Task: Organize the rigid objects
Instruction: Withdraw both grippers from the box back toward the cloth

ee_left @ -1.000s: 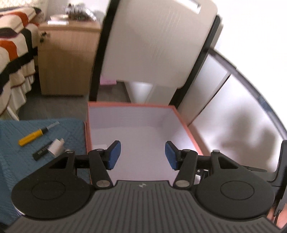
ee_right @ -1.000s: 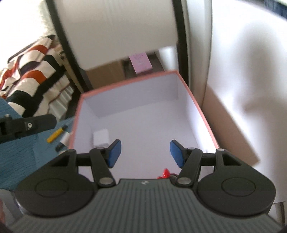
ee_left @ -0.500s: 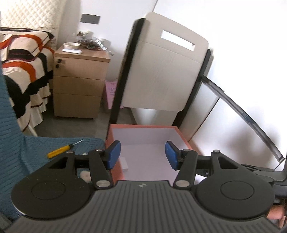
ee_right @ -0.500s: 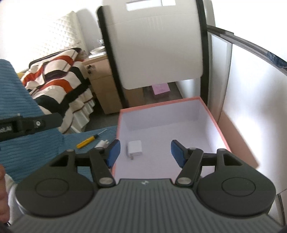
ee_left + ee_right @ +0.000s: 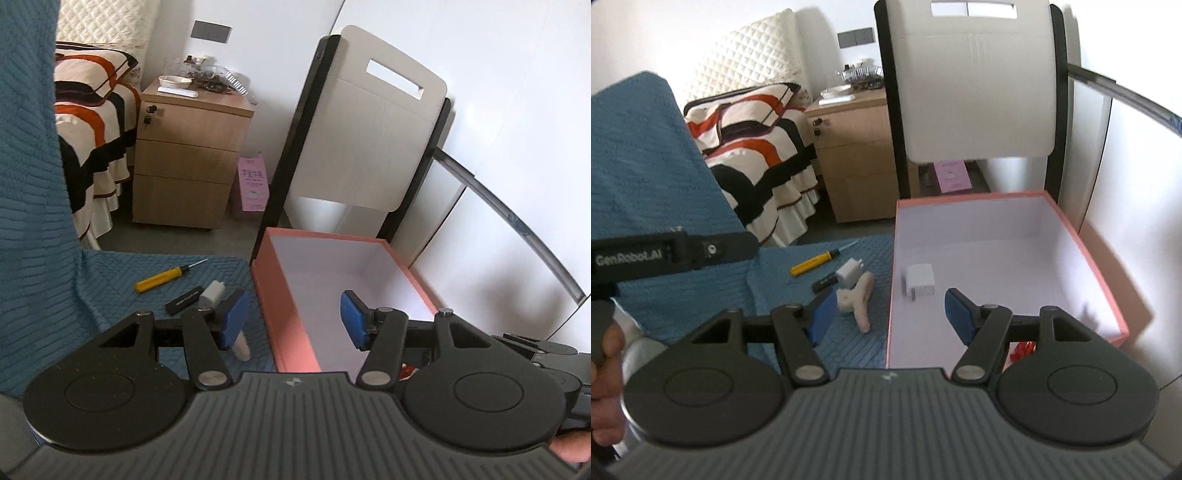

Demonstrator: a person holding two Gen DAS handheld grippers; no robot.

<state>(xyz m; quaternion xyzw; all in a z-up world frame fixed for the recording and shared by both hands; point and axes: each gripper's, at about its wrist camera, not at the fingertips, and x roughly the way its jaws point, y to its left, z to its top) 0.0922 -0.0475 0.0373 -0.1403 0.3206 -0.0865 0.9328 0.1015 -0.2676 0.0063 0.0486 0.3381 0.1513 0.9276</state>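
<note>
My left hand-held gripper (image 5: 291,317): black ribbed body, two round discs, silver pivot screws, blue pads (image 5: 232,317). My right hand-held gripper (image 5: 890,317) looks identical. Mid-left of right view: black bar printed GenRobot.AI, light grey sleeve (image 5: 637,354) below it.

1. A surface covered by a blue quilted cloth (image 5: 713,295) carries the things; the same cloth rises in a fold at 9 o'clock.
2. A yellow-handled screwdriver (image 5: 812,263) lies on the cloth, its thin metal tip toward 2 o'clock.
3. A small black flat stick (image 5: 183,300) lies just beside a small white boxy plug (image 5: 848,274), at 5 o'clock from the screwdriver.
4. A cream-white, rough-surfaced, branching piece (image 5: 857,301) lies at 6 o'clock from the plug.
5. An open rectangular cardboard box, salmon-pink outside and white inside (image 5: 1108,295), stands at 3 o'clock from these things.
6. A white square charger block (image 5: 919,279) lies in the box, near its wall at 9 o'clock.
</note>
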